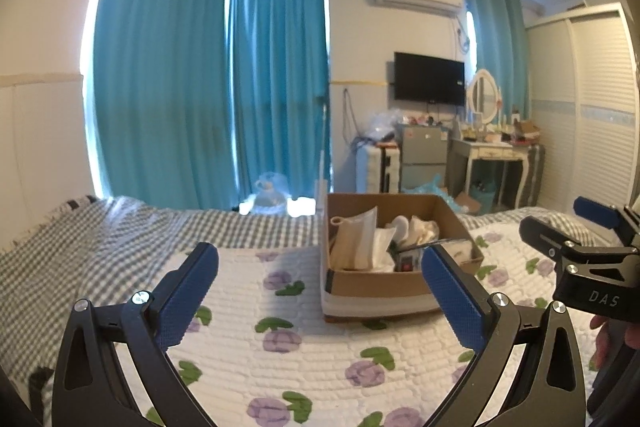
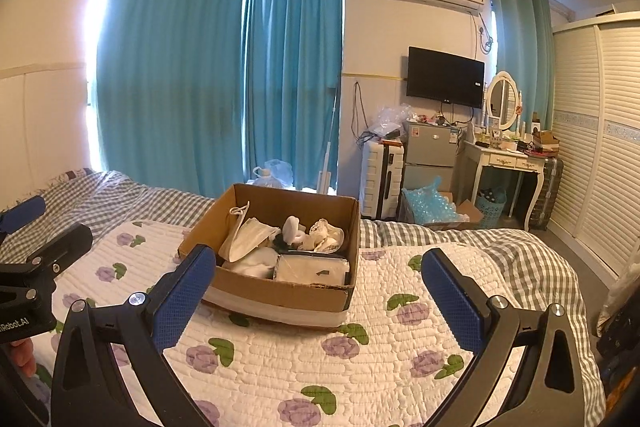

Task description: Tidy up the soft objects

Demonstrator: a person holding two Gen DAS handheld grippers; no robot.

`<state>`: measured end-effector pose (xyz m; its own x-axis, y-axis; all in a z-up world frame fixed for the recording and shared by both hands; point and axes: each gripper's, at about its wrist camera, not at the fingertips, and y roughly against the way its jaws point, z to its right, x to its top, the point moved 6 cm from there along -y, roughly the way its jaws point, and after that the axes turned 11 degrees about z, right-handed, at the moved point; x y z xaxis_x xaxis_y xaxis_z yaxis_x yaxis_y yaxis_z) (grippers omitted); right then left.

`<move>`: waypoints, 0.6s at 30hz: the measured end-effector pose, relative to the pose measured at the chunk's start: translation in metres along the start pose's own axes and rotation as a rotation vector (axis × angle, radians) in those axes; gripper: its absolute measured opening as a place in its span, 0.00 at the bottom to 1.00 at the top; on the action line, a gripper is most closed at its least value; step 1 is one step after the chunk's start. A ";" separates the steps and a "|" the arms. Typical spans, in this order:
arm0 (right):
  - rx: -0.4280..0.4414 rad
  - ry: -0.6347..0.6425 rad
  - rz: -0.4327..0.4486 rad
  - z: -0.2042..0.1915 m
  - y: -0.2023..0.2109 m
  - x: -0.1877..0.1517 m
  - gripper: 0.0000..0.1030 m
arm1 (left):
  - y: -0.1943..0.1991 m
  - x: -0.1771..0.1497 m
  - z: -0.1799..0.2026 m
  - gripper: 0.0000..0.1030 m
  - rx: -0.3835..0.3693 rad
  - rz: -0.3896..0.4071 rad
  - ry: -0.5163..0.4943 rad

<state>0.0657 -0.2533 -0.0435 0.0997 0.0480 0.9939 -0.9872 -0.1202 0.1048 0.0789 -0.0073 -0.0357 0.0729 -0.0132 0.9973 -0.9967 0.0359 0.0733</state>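
— Why's the cardboard box (image 2: 280, 291) set mid-bed on the quilt (image 2: 360, 367)?

— Easy reach, I'd guess. Cloths (image 2: 256, 239) already sit inside; left gripper (image 1: 320, 291) and right gripper (image 2: 318, 293) hover, fingers apart, empty.

The right tool (image 2: 318, 287) hangs spread wide and empty over the floral quilt (image 2: 360, 367). Just ahead between its fingers sits a cardboard box (image 2: 280, 297) of pale soft cloths (image 2: 256, 237); the left tool (image 2: 28, 267) is at its left.

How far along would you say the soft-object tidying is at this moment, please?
Done: several pale cloth items already sit in the cardboard box on the quilt. In hand: nothing; left gripper and right gripper are open and empty. What remains is unclear.
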 end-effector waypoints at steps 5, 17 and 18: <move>0.013 -0.025 -0.005 0.000 0.000 0.000 1.00 | 0.001 0.001 0.000 1.00 -0.004 0.003 -0.001; 0.003 -0.002 0.001 0.000 0.003 0.003 1.00 | 0.003 0.003 0.001 1.00 -0.014 -0.005 -0.003; 0.004 -0.003 0.001 0.000 0.003 0.003 1.00 | 0.002 0.002 0.001 1.00 -0.013 -0.007 -0.003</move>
<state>0.0628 -0.2538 -0.0399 0.0987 0.0451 0.9941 -0.9869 -0.1239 0.1036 0.0767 -0.0079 -0.0331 0.0797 -0.0166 0.9967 -0.9956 0.0486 0.0805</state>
